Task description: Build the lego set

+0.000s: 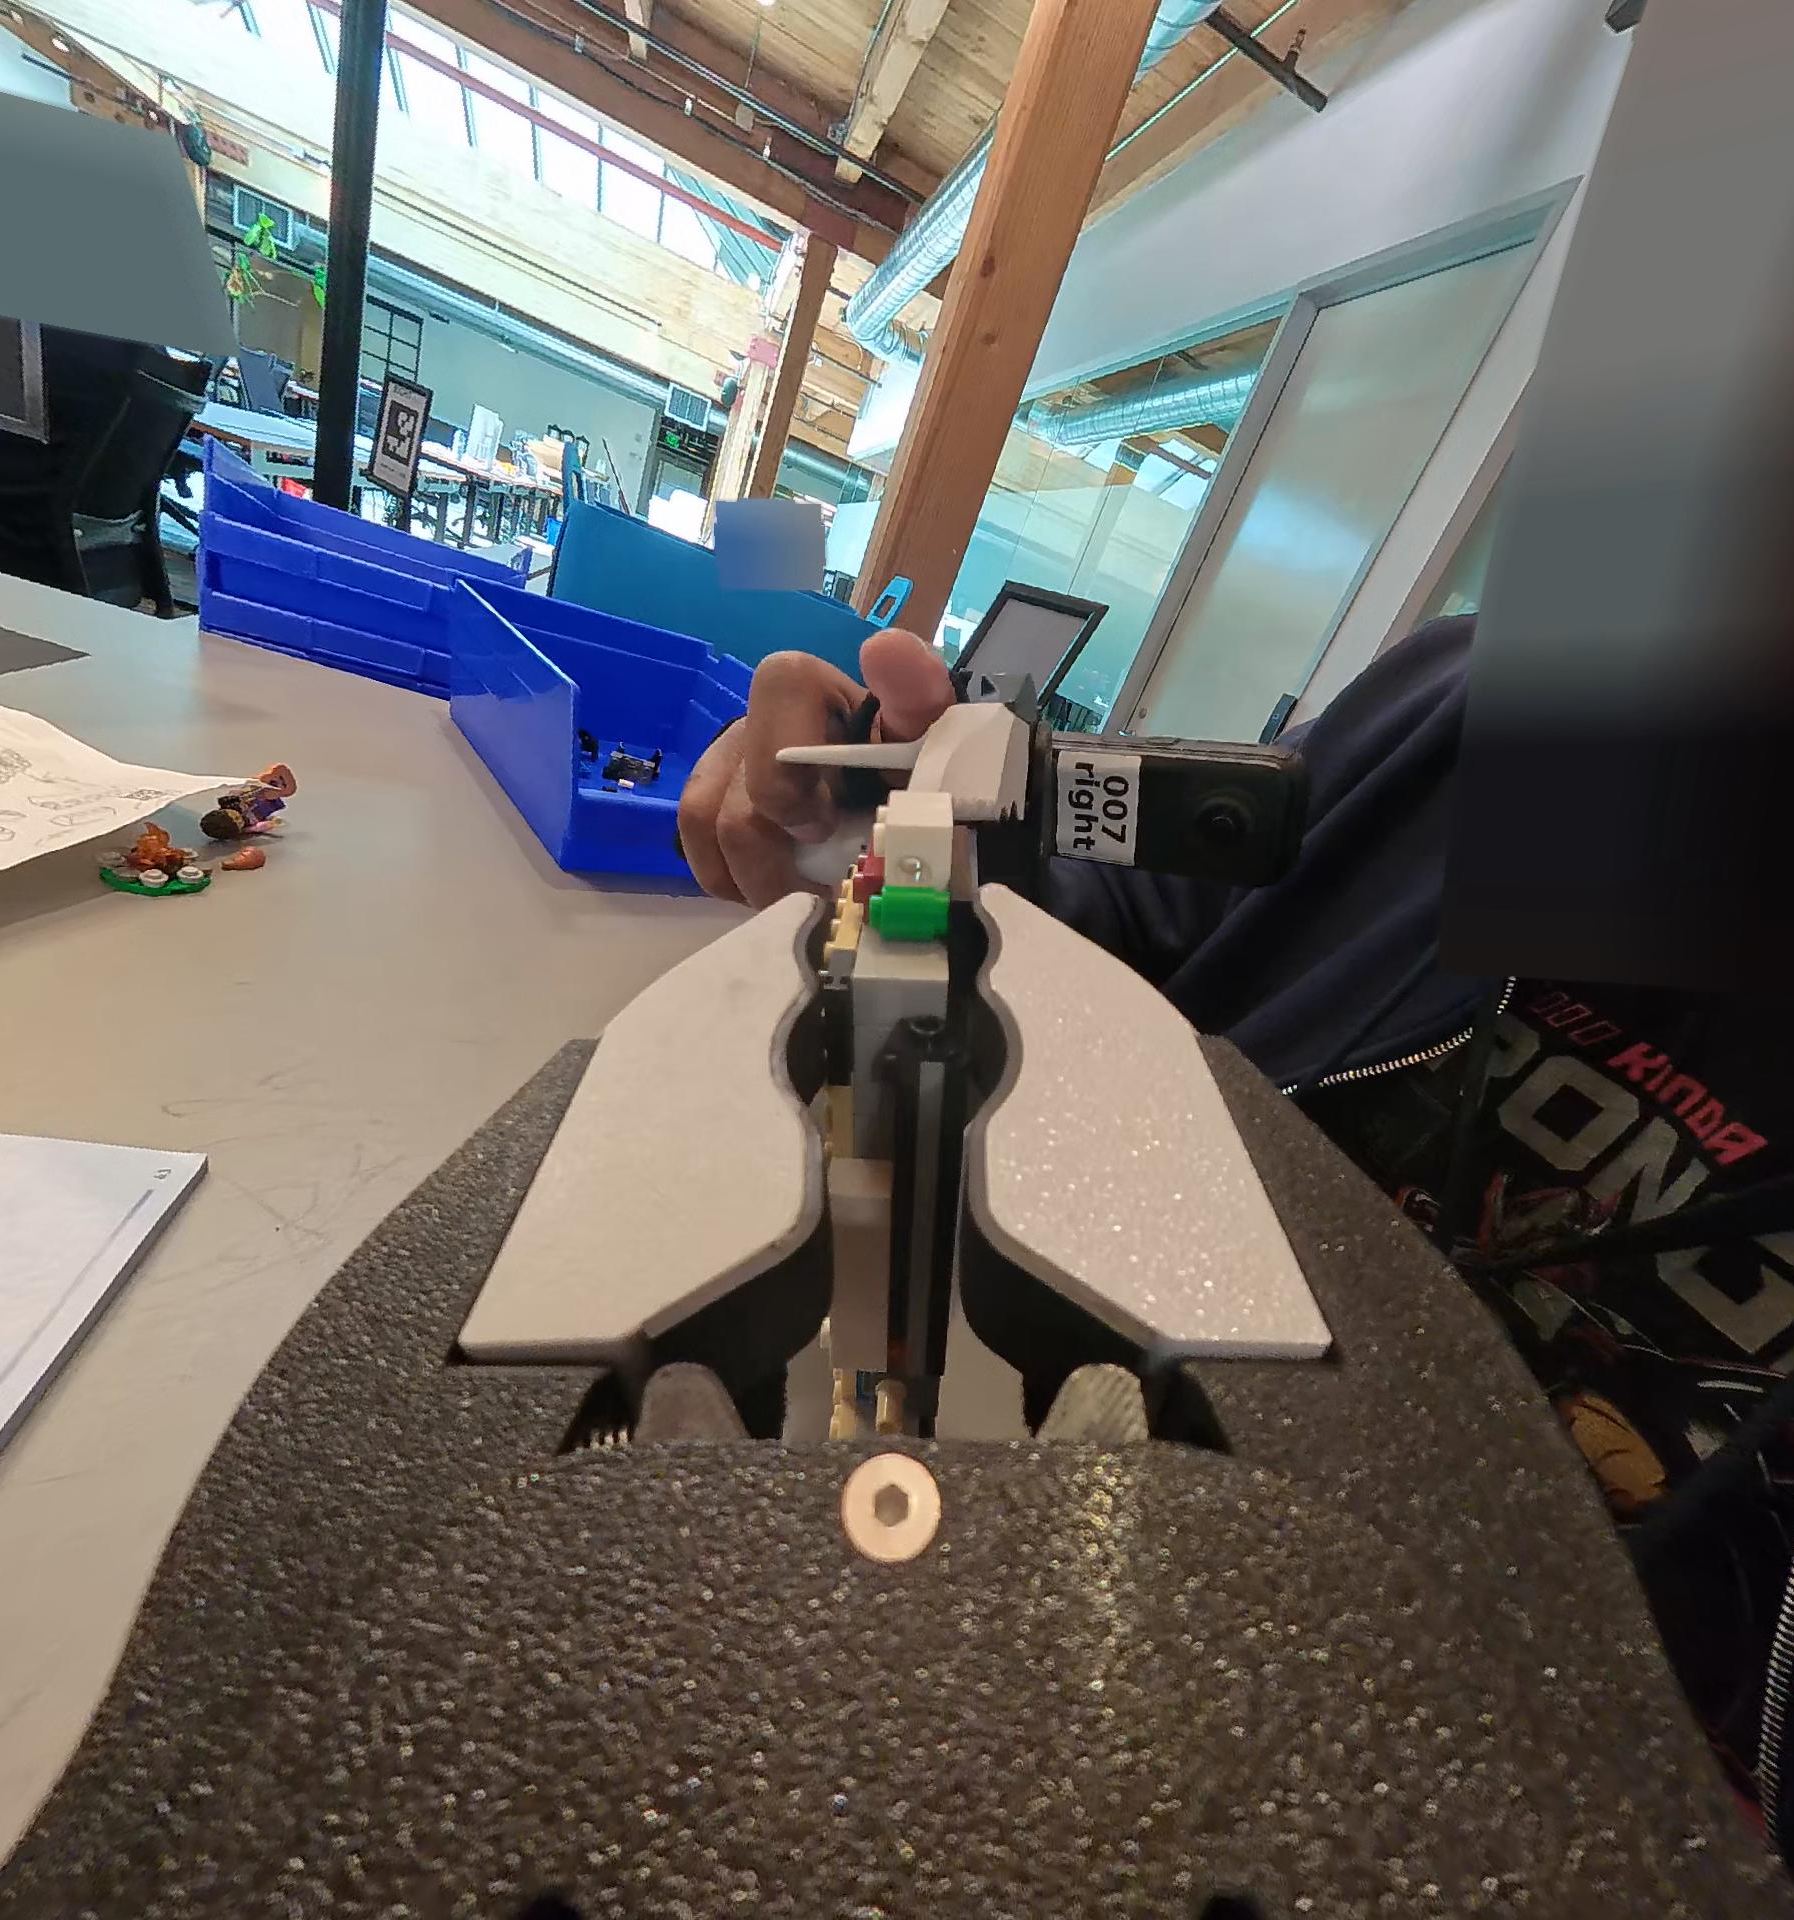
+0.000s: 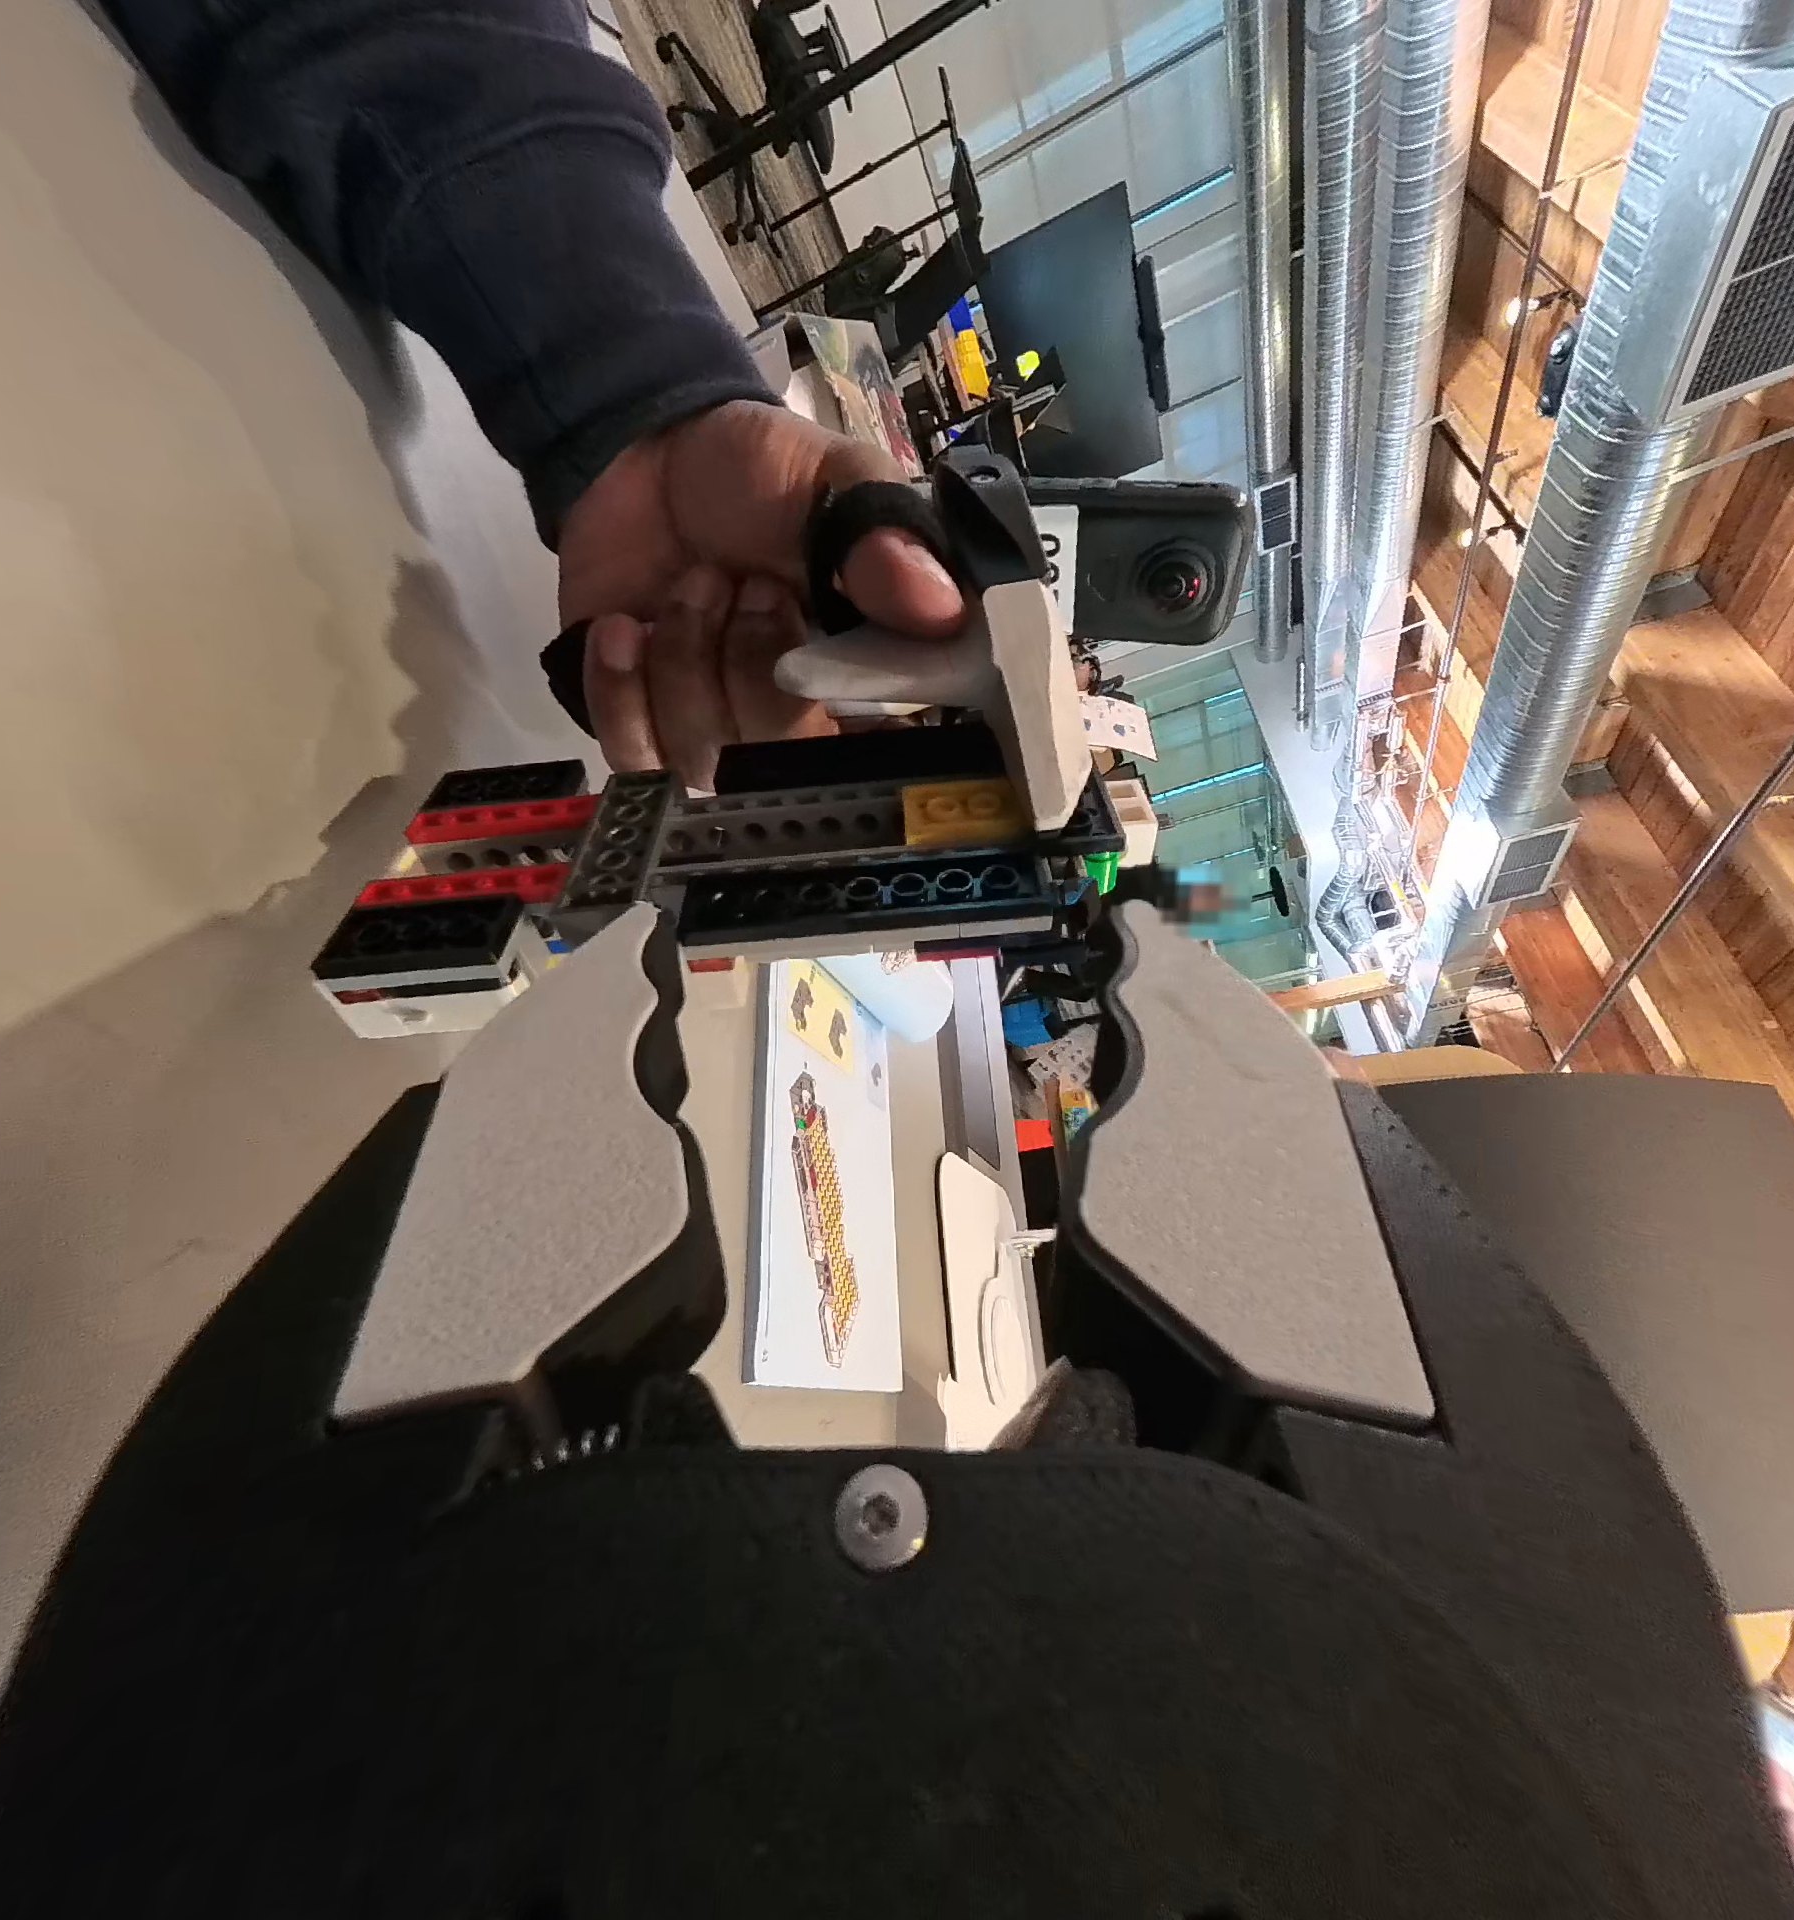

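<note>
Left gripper (image 1: pixel 888 935): fingers clamped on the edge of a part-built brick model (image 1: pixel 898 1091), held off the table. Right gripper (image 2: pixel 888 935): jaws wide apart just short of the model's black plates, pressing on nothing. Loose parts lie in the blue bin (image 1: pixel 602 748) ahead-left of the left gripper, unfitted

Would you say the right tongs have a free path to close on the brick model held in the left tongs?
Probably yes: the right tongs stand open right at the brick model, which the left tongs clamp. Nothing visible lies between them.
</note>
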The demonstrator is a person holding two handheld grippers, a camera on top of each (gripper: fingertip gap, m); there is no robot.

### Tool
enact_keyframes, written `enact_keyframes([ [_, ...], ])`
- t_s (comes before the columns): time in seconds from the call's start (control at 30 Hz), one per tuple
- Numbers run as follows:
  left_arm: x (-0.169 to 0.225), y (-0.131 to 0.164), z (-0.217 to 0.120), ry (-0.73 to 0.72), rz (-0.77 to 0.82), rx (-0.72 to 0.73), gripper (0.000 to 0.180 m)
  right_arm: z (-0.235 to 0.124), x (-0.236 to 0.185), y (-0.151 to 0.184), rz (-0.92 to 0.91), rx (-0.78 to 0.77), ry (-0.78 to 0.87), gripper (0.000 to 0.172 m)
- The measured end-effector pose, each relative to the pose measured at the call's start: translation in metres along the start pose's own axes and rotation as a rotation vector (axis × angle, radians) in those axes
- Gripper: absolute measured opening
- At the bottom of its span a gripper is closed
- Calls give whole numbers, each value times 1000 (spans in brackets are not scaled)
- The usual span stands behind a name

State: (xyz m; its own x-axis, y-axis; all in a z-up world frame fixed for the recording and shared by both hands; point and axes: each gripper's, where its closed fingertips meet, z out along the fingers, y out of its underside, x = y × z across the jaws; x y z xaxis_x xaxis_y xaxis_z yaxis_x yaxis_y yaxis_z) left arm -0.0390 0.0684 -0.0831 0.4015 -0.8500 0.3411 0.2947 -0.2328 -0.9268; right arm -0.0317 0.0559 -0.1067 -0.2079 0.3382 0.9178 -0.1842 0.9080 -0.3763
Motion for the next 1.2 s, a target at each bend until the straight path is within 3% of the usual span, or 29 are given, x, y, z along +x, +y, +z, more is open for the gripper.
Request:
enact_keyframes([
  [1.2, -20, -1, 3, -136, -55, 40, 23, 2, -2, 21, -10, -98, -11, 73],
])
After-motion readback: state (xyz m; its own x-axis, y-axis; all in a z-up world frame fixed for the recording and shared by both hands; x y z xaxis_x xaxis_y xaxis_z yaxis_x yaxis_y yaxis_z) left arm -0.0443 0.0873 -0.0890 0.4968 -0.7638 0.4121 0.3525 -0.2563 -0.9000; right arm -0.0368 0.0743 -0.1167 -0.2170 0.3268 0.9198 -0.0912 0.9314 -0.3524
